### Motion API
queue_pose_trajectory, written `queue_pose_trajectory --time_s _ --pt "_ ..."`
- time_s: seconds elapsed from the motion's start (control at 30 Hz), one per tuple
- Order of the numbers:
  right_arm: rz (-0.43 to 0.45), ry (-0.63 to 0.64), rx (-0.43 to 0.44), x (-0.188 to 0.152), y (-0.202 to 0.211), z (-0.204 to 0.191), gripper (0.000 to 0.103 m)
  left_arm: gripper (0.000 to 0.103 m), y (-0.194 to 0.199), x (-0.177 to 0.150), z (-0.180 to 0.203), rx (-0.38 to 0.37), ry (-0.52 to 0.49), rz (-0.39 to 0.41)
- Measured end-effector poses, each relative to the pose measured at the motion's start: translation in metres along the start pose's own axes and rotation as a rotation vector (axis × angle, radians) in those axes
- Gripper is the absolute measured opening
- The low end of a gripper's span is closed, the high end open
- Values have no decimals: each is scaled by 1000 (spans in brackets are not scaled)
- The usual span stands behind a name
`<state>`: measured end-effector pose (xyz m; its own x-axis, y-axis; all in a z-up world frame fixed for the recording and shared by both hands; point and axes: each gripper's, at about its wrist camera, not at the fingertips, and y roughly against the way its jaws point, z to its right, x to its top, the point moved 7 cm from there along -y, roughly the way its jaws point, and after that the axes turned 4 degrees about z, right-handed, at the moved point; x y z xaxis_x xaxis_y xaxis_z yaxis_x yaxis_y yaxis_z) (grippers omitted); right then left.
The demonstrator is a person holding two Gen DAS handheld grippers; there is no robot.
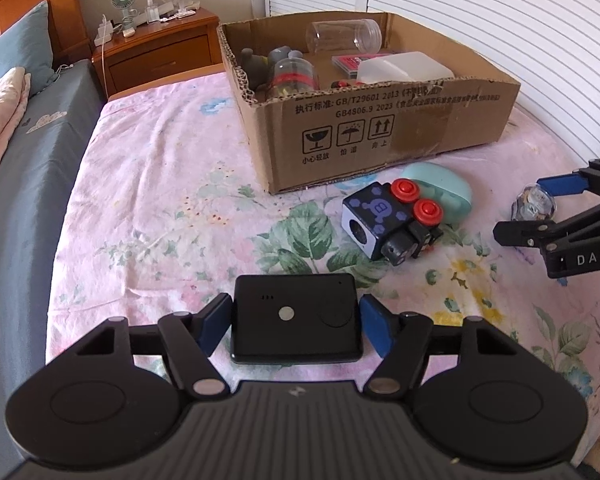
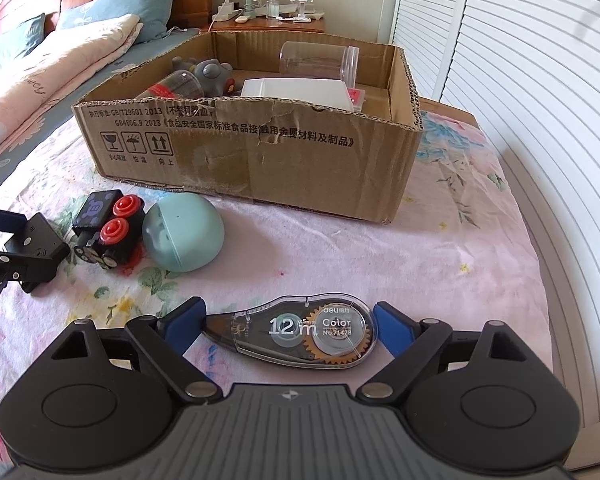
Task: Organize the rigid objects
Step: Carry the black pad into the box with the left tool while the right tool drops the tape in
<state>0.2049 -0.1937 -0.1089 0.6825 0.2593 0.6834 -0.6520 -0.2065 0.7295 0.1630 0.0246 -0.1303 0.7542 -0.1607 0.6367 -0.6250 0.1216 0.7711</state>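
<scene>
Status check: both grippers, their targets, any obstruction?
Left gripper fingers at black device, contact unclear. Right gripper open around correction tape. Cardboard box ahead, path unobstructed.

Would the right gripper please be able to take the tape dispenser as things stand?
Probably yes: the tape dispenser lies flat between the right gripper's jaws, with nothing else between them.
</scene>
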Motion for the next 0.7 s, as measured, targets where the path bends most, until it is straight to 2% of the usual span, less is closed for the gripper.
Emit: queue_pose_trajectory --time_s 0.37,0.7 --pt "23 29 35 11 21 -2 93 69 19 14 -1 -50 -48 -5" --pt "98 60 62 43 45 0 93 69 39 60 -3 -85 -74 57"
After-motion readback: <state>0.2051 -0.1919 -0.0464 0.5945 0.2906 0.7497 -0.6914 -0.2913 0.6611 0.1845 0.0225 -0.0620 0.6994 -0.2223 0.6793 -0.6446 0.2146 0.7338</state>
